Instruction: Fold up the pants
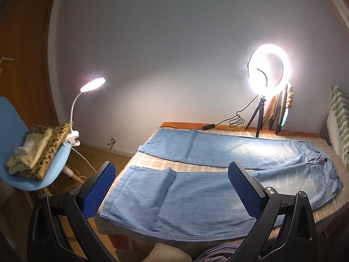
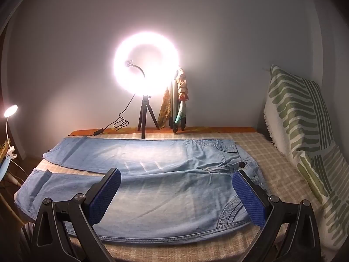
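Light blue denim pants (image 1: 196, 187) lie flat and spread on a checked bedcover (image 1: 150, 160), legs apart and pointing left, waist at the right. In the right wrist view the same pants (image 2: 165, 187) show a dark waist button (image 2: 241, 164) and a front pocket. My left gripper (image 1: 172, 176) hovers open above the near leg, close to its hem end, with nothing between its blue pads (image 1: 99, 191). My right gripper (image 2: 176, 185) stands open over the near hip and thigh, also empty.
A lit ring light on a small tripod (image 2: 146, 65) stands at the bed's far edge beside bundled cloth (image 2: 182, 100). A green-striped pillow (image 2: 301, 118) leans at the right. Left of the bed, a blue chair (image 1: 13, 144) holds folded clothes and a clip lamp (image 1: 92, 84).
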`<state>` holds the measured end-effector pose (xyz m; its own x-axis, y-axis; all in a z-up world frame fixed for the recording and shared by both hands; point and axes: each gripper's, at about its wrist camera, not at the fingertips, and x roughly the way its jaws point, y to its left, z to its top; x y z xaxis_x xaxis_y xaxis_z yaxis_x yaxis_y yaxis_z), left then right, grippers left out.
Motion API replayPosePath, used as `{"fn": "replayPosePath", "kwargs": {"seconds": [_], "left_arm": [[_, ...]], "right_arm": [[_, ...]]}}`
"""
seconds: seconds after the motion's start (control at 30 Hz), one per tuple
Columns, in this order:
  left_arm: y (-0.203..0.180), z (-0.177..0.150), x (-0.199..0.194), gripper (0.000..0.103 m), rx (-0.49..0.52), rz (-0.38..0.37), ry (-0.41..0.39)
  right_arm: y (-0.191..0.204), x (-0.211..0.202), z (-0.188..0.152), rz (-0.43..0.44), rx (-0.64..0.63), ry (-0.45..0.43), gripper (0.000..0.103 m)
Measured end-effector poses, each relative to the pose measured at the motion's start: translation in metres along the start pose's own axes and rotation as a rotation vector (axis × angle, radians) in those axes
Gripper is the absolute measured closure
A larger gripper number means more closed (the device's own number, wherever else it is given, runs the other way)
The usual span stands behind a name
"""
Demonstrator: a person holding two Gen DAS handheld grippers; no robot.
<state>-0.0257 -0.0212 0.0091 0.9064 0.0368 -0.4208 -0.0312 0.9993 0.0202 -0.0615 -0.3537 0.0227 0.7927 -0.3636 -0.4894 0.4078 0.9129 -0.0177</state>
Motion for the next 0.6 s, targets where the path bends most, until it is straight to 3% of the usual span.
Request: {"fn": "replayPosePath", "kwargs": {"seconds": [0.6], "left_arm": [[-0.0039,-0.0046,0.0062,0.000,0.003,-0.034,0.020]], "right_arm": [[-0.0052,0.0031,-0.0052,0.007,0.005,0.011,0.000]]}}
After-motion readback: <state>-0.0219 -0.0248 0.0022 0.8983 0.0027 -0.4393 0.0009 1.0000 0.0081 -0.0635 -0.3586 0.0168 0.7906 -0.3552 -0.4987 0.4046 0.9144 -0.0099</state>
